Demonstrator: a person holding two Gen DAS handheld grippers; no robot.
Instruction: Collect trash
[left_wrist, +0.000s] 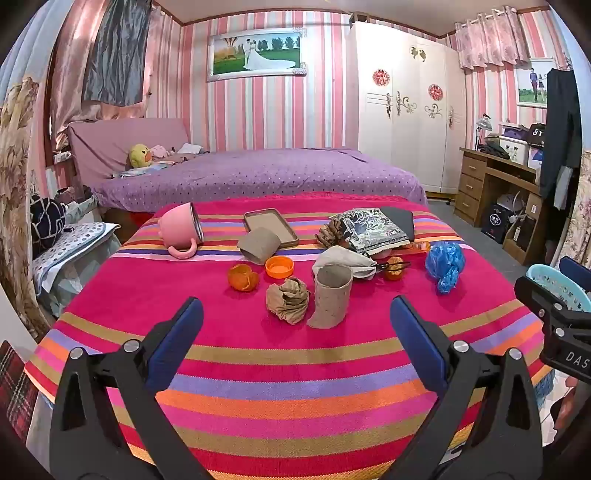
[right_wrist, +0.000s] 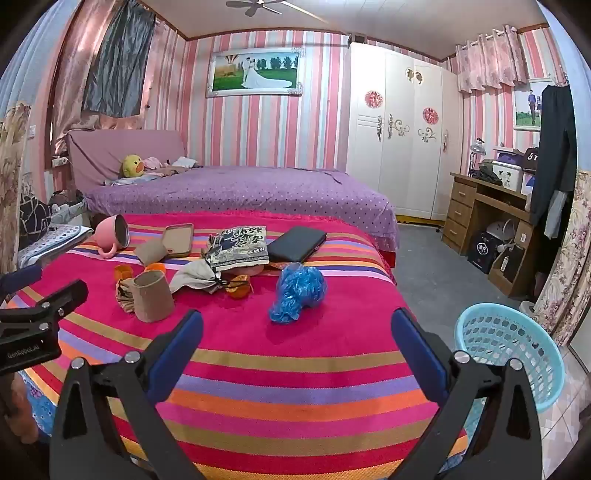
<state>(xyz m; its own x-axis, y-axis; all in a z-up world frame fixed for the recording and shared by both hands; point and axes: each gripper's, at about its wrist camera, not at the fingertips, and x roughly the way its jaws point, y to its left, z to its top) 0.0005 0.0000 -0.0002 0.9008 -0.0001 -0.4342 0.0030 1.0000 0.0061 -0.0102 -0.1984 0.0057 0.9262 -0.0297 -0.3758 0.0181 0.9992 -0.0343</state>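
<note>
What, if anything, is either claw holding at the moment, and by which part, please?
Nothing is held. The left claw and the right claw are both open above the striped cloth, with nothing between their fingers.

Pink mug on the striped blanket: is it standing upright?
No, the pink mug lies tipped on its side, its open mouth facing right.

The left gripper (left_wrist: 295, 314) is held level and pointing forward, its two blue-padded fingers (left_wrist: 181, 332) spread wide apart with nothing between them. The right gripper (right_wrist: 295, 328) has the same pose, fingers (right_wrist: 417, 350) parted wide and empty. The two are side by side: the right gripper's black body shows at the right edge of the left wrist view, and the left gripper's body at the left edge of the right wrist view.
</note>
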